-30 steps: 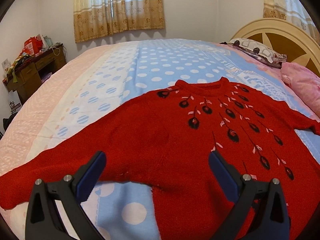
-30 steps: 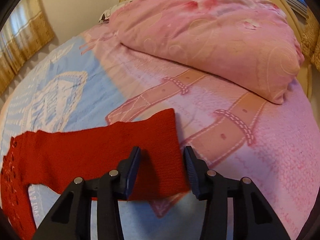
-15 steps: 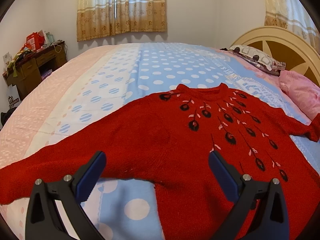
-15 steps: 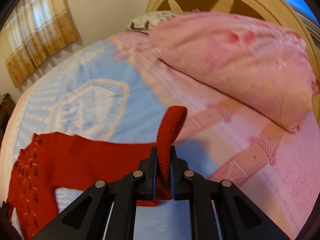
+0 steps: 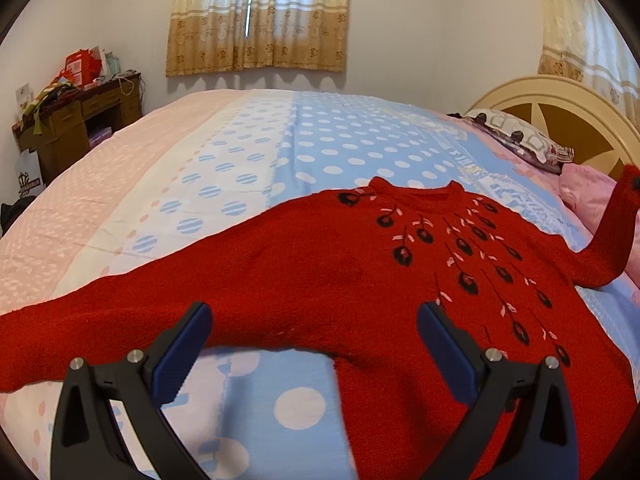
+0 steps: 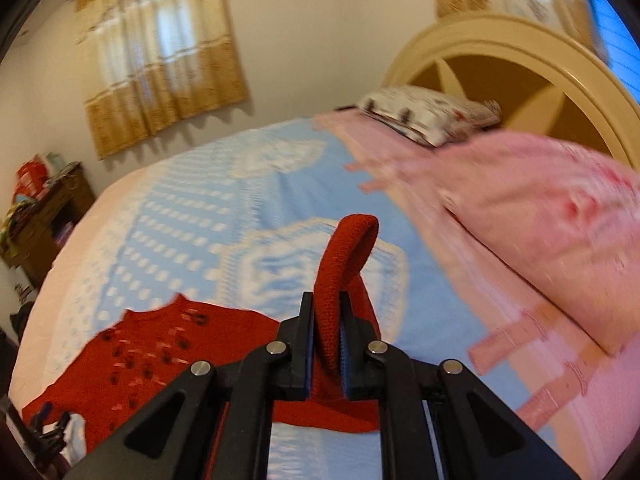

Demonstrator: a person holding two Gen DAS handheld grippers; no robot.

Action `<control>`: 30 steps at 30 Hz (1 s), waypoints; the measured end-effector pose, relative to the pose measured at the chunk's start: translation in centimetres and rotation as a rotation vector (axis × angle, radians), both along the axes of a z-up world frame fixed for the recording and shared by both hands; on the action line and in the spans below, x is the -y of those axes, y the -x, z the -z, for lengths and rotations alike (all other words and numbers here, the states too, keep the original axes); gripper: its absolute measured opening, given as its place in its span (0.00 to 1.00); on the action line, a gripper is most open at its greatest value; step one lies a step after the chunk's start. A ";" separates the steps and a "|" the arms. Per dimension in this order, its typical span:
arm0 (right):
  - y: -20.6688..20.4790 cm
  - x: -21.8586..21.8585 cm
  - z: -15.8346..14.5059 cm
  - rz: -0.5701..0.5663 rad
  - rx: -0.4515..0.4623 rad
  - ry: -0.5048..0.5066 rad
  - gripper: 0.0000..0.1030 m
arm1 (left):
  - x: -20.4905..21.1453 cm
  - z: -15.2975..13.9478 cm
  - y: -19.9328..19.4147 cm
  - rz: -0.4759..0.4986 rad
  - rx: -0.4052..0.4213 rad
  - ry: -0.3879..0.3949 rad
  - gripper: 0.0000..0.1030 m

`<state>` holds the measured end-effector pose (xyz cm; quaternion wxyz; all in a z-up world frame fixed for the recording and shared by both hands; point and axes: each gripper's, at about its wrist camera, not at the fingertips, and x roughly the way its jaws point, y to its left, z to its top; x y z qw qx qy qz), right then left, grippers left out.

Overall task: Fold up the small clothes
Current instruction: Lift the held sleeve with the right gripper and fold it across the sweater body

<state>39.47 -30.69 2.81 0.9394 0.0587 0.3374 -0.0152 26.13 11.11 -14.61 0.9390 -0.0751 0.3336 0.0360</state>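
— Red knit first: where does the sweater (image 5: pixel 320 276) lie, taking the headboard (image 5: pixel 560 116) as the mark?

— Flat on the bedspread (image 5: pixel 256 144), front up, its collar toward the far wall with the curtain (image 5: pixel 260 16). Starting farthest from the headboard, a wooden desk (image 5: pixel 76 120) stands by the wall, piled with boxes. One sleeve (image 5: pixel 80 332) stretches out flat toward that desk side. Then comes the body with its black and pink leaf pattern, and nearest the headboard the other sleeve (image 5: pixel 612 240) rises off the bed.

— What is the left gripper (image 5: pixel 314 344) doing?

— Its blue-padded jaws stand wide apart above the sweater's lower edge, on the side away from the headboard, with nothing between them.

— And the right gripper (image 6: pixel 325 336)?

— Clamped tight on the cuff (image 6: pixel 344 264) of the raised sleeve. The cuff stands up in a loop above the pinched jaws, and the rest of the sleeve hangs down to the sweater's body (image 6: pixel 152 344), away from the headboard (image 6: pixel 520 80).

— Anything beside the headboard itself?

— A pink pillow (image 6: pixel 552 216) just in front of it, and a patterned white pillow (image 6: pixel 428 112) behind that. The right wrist view is blurred, so finer detail there is hard to read.
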 end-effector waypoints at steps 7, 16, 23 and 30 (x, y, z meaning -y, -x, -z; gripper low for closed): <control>-0.8 -7.9 -2.2 -0.132 0.038 0.019 0.09 | -1.3 0.1 0.5 -0.023 0.018 0.030 1.00; -1.3 -17.0 -1.6 -0.283 0.026 0.043 0.09 | -2.2 0.4 0.8 -0.033 0.031 0.070 1.00; -1.2 -26.1 1.2 -0.443 -0.013 0.098 0.09 | -3.0 0.6 1.0 -0.048 0.043 0.099 1.00; -0.6 -33.3 6.2 -0.571 -0.092 0.125 0.09 | -4.0 1.0 1.3 -0.093 0.052 0.107 1.00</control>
